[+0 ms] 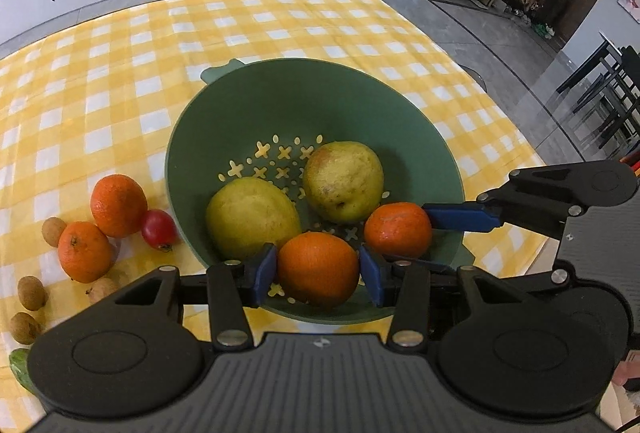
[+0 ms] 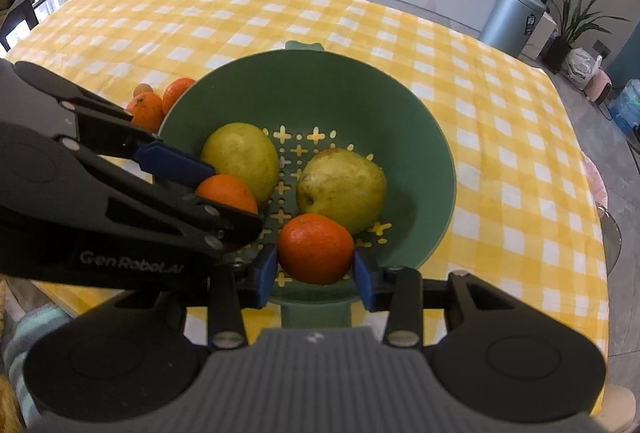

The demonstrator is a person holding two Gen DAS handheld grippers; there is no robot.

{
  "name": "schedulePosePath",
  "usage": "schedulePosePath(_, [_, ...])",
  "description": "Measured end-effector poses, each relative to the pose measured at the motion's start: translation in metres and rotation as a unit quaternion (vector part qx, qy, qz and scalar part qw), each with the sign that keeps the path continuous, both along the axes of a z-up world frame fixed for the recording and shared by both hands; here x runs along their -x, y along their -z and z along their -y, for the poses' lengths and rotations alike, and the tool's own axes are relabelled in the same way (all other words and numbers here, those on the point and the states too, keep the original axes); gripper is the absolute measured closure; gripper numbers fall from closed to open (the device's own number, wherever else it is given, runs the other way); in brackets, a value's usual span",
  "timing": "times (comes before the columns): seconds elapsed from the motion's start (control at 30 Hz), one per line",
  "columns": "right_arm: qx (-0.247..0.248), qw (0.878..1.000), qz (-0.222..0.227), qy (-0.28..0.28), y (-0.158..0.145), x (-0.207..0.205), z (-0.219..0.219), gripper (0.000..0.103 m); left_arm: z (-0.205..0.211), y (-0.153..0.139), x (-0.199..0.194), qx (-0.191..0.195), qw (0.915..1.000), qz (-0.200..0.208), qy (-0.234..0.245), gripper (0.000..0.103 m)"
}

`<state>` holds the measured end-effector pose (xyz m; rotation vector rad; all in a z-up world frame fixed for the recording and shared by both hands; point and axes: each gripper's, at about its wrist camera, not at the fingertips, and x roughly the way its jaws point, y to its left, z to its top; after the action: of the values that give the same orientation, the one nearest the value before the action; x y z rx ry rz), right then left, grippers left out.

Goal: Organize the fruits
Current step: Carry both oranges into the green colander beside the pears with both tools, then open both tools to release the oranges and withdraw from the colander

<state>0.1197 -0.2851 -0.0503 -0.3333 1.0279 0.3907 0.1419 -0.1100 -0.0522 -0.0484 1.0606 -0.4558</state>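
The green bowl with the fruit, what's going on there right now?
A person is sorting fruit into the green colander bowl. The left hand-held gripper holds one orange low inside the bowl, and the right hand-held gripper holds another orange beside it. Two pears already lie inside. More oranges, a tomato and longans wait on the tablecloth.
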Motion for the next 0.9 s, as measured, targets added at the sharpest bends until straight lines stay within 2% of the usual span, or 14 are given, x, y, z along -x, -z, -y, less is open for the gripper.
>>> schedulePosePath(0.17, [0.008, 1.000, -0.001, -0.003, 0.001, -0.001, -0.002, 0.064, 0.001, 0.000, 0.001, -0.007, 1.0000, 0.005, -0.002, 0.050])
schedulePosePath(0.43, [0.015, 1.000, 0.002, -0.004, -0.004, 0.000, -0.001, 0.063, 0.001, -0.004, 0.004, -0.004, 0.9999, 0.012, -0.007, 0.042])
schedulePosePath(0.6, [0.017, 1.000, 0.017, 0.002, -0.012, 0.004, 0.001, 0.049, -0.002, -0.016, 0.009, -0.005, 0.9996, 0.027, -0.010, 0.037])
schedulePosePath(0.67, [0.011, 1.000, 0.023, 0.007, -0.017, 0.007, 0.003, 0.048, -0.004, -0.020, 0.012, -0.008, 0.9994, 0.031, -0.013, 0.037])
schedulePosePath(0.8, [-0.004, 0.998, 0.053, 0.027, -0.026, 0.018, 0.003, 0.039, -0.014, -0.032, 0.021, -0.010, 0.9987, 0.046, -0.022, 0.037])
schedulePosePath(0.9, [-0.018, 0.996, 0.072, 0.052, -0.030, 0.026, 0.001, 0.039, -0.025, -0.041, 0.027, -0.011, 0.9978, 0.057, -0.032, 0.037])
